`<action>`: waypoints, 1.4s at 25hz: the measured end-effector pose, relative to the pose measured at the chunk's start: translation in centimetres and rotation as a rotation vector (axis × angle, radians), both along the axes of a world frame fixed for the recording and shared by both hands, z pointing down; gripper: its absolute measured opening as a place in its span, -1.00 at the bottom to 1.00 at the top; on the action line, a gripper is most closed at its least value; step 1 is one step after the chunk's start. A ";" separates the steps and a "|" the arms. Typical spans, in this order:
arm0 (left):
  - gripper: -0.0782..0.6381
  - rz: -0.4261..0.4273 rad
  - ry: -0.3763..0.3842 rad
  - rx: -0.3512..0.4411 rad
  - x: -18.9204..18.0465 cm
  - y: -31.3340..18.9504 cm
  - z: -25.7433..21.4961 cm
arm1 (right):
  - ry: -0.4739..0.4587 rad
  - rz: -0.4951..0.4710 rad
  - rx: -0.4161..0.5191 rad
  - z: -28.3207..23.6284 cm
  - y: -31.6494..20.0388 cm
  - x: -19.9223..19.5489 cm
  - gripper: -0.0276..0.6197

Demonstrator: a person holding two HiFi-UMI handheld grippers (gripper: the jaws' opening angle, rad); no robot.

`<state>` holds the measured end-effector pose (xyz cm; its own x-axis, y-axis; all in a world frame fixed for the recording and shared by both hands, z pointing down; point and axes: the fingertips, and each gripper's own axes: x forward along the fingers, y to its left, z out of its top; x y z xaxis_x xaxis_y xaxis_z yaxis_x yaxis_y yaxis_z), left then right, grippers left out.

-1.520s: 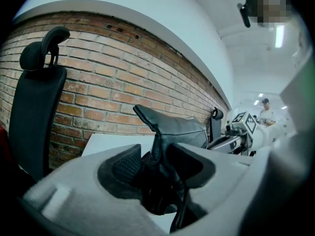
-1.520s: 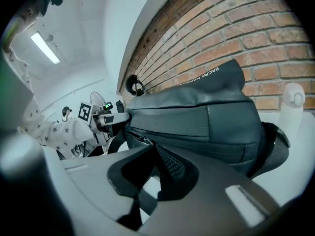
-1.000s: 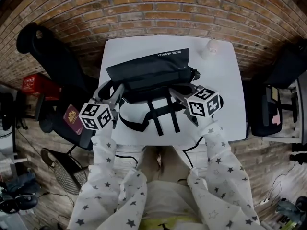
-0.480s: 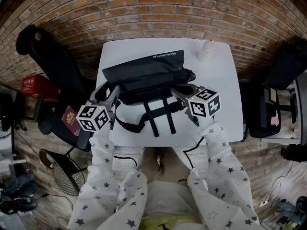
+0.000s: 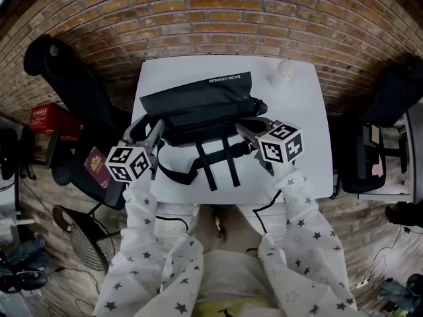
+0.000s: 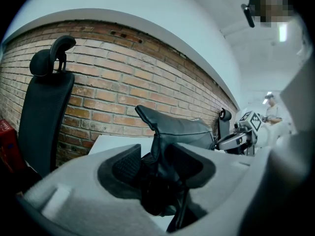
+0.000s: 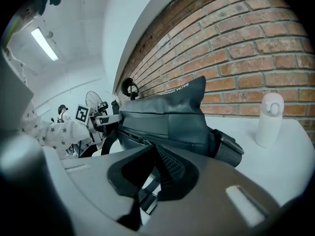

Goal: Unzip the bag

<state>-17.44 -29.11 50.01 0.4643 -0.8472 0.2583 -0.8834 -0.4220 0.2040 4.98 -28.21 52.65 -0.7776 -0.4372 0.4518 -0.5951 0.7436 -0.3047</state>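
Sits at a white worktop (image 5: 301,150) before a brick wall (image 5: 218,18), with a black bag (image 5: 198,104) lying across its middle, flap toward the wall and two straps (image 5: 218,167) trailing to the near edge. Clamps the left tool (image 5: 156,124) on the bag's left end, with dark bunched fabric filling the gap between its pads and holding the jaws fairly wide. Holds the right tool (image 5: 248,128) at the bag's right front, jaws pressed together, tips just by the zipper (image 7: 140,139) under the flap; cannot tell whether a pull is pinched between them. Leaves a white bottle (image 5: 283,72) upright near the far right corner, well apart from the bag, and a black office chair (image 5: 63,78) left of the worktop.
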 end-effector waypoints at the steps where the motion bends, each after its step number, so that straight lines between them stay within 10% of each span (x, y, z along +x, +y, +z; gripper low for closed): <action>1: -0.23 -0.002 0.000 0.000 0.0 0.0 0.0 | 0.004 0.008 -0.001 0.0 -0.1 0.3 -0.86; 35: -0.23 -0.048 -0.003 0.015 -0.2 -0.1 -0.1 | 0.027 0.134 0.006 -0.2 -2.0 7.7 -0.86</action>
<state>-17.60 -29.24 49.90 0.4221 -0.8724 0.2466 -0.9033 -0.3818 0.1955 12.71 -30.23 52.43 -0.6994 -0.5397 0.4687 -0.6975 0.6584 -0.2827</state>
